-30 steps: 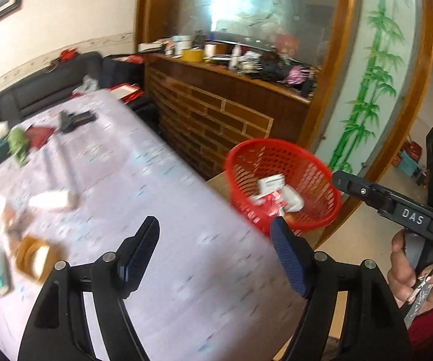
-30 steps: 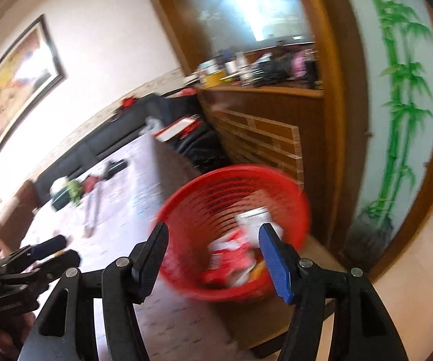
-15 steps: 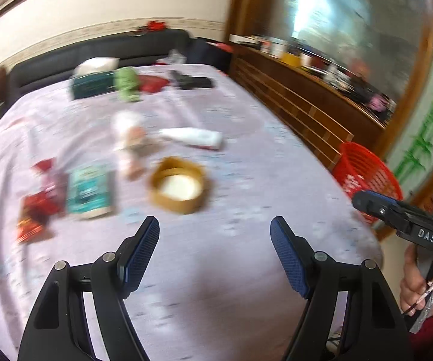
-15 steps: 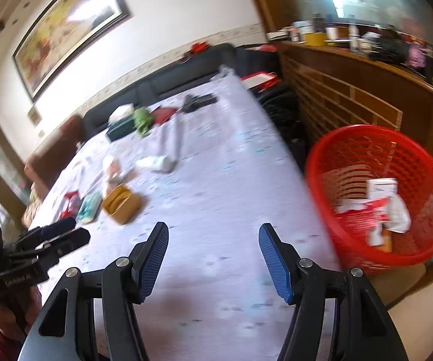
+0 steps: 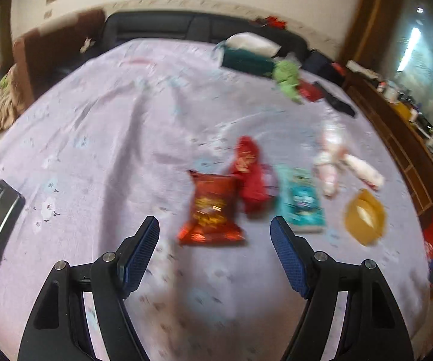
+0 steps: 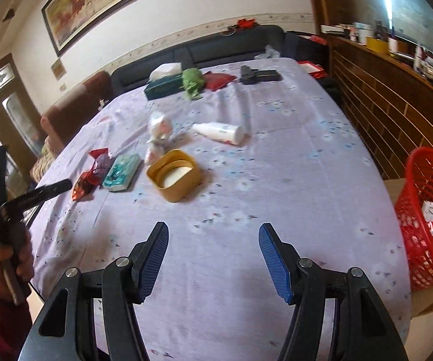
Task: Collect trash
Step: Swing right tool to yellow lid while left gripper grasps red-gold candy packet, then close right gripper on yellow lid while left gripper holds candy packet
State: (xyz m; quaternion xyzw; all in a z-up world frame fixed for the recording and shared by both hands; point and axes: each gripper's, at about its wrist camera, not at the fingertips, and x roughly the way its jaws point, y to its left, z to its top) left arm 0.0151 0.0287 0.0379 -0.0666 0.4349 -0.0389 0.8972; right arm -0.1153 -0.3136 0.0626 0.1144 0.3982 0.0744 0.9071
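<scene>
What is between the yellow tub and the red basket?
Nothing. In the right wrist view, only bare tablecloth lies between the yellow tub and the red basket, which sits off the table's edge.

My left wrist camera looks steeply down along my left tongs onto the lilac floral-cloth bench, close over a crinkled red snack packet. My right wrist camera looks from farther back along my right tongs, across the same bench toward the black sofa. Both views share the packet, the teal pack and the round yellow tub.
</scene>
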